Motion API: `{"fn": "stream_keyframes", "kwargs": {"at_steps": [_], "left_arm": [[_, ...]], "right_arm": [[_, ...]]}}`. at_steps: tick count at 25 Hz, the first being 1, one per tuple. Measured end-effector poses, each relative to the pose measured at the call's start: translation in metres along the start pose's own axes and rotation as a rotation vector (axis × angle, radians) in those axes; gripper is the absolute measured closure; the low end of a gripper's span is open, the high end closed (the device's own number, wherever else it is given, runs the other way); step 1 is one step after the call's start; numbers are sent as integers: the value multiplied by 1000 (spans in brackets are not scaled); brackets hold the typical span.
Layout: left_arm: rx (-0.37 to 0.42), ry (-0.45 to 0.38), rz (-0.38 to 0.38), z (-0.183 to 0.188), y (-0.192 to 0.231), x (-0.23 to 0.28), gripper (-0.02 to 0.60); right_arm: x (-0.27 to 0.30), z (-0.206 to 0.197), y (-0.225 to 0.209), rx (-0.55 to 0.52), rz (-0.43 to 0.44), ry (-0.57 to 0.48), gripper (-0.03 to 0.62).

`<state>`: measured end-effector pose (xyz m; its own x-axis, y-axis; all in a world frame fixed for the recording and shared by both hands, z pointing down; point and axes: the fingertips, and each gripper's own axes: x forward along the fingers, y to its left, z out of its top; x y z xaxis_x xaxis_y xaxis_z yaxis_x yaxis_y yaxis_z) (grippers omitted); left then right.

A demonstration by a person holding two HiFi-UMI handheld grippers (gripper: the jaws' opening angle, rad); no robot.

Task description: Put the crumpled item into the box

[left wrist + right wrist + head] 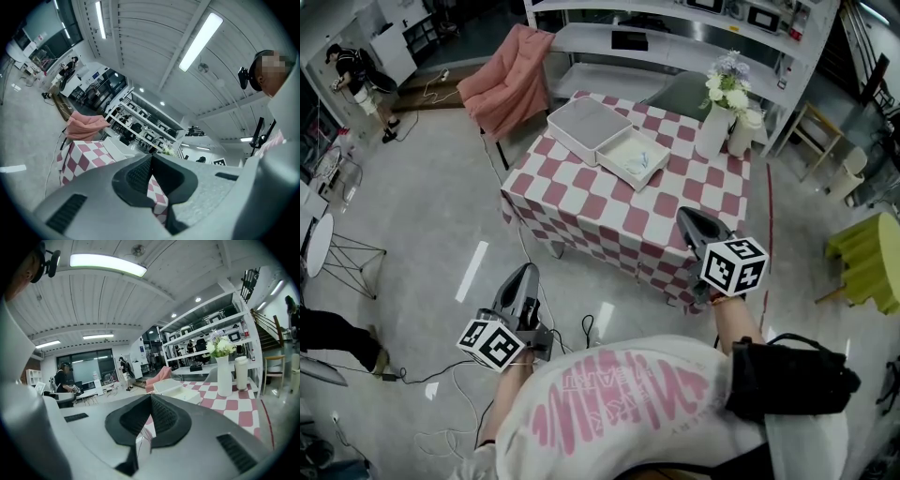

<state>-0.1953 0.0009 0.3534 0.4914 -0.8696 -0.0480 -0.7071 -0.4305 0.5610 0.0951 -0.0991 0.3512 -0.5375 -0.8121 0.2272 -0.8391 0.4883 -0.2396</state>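
Note:
A table with a pink-and-white checked cloth (609, 211) stands ahead of me. On its far left corner lies an open white box (614, 171) with its lid (586, 122) beside it; something small and pale blue (644, 157) lies inside. My left gripper (528, 272) is low over the floor, short of the table, jaws shut and empty. My right gripper (686, 217) hangs over the table's near right edge, also shut with nothing in it. In the left gripper view the left gripper (151, 159) has its pads together. In the right gripper view the right gripper (150, 397) shows the same.
A white vase of flowers (715, 122) and a white jar (741, 133) stand at the table's far right. A pink cloth drapes a chair (506, 80) at the back left, before white shelving (675, 42). Cables (441, 375) cross the floor; a yellow-green stool (867, 258) stands right.

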Motion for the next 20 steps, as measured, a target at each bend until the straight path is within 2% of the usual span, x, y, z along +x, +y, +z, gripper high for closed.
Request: {"fn": "stream_keyframes", "kwargs": {"at_steps": [10,20], "left_arm": [[8,-13,16,-4,-11,0,574],[10,-11,13,-10,-19,5,574]], "right_arm": [[-4,-3,-5,-10,25,14,588],[-17,-5,-19,4,5,15,589]]}}
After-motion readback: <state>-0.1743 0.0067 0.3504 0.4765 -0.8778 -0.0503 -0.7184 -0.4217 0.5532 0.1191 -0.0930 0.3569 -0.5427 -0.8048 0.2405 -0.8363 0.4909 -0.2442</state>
